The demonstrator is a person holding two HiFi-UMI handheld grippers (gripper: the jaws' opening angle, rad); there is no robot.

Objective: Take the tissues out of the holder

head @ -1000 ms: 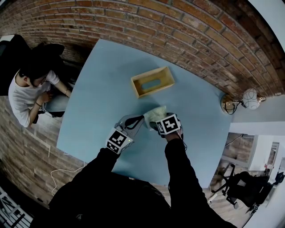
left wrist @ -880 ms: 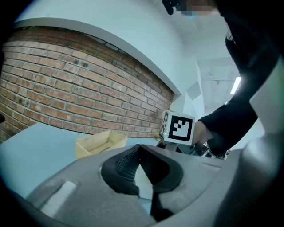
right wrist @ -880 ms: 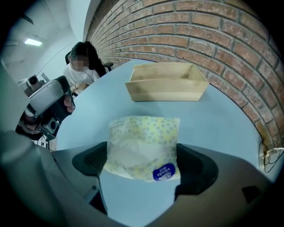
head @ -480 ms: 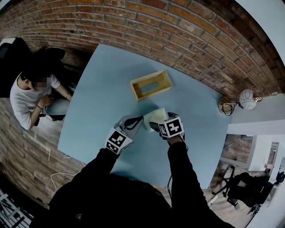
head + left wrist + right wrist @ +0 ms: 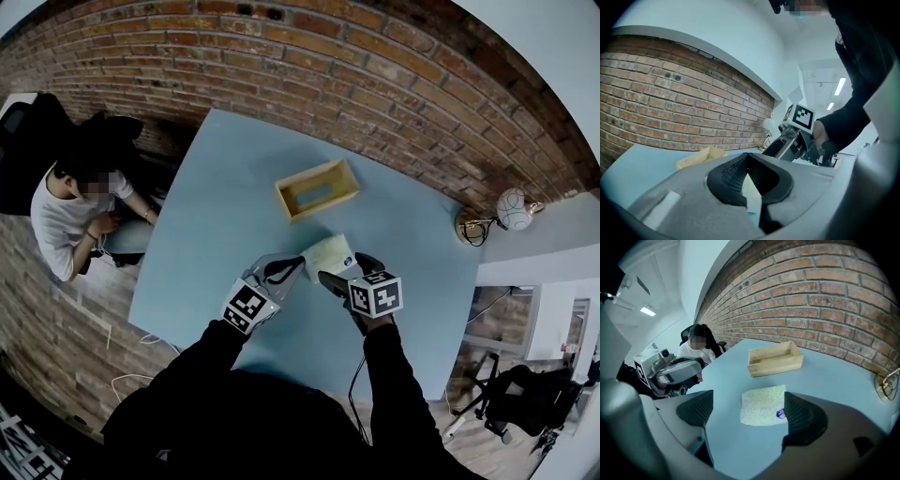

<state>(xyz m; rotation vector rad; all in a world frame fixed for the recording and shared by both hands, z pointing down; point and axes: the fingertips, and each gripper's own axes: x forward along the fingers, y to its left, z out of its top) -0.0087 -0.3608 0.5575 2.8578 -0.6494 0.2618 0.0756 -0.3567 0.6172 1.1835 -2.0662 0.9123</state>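
Tissue pack out, flat on blue table near the empty wooden holder; right gripper jaws spread, clear of pack; left gripper jaws pressed together, empty; task looks essentially done.

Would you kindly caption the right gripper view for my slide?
Open right claw facing tissue pack on blue table, wooden holder beyond.

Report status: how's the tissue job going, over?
Left gripper jaws shut, empty. Right gripper jaws open near tissue pack. Pack flat on table, outside wooden holder. Nothing in the way.
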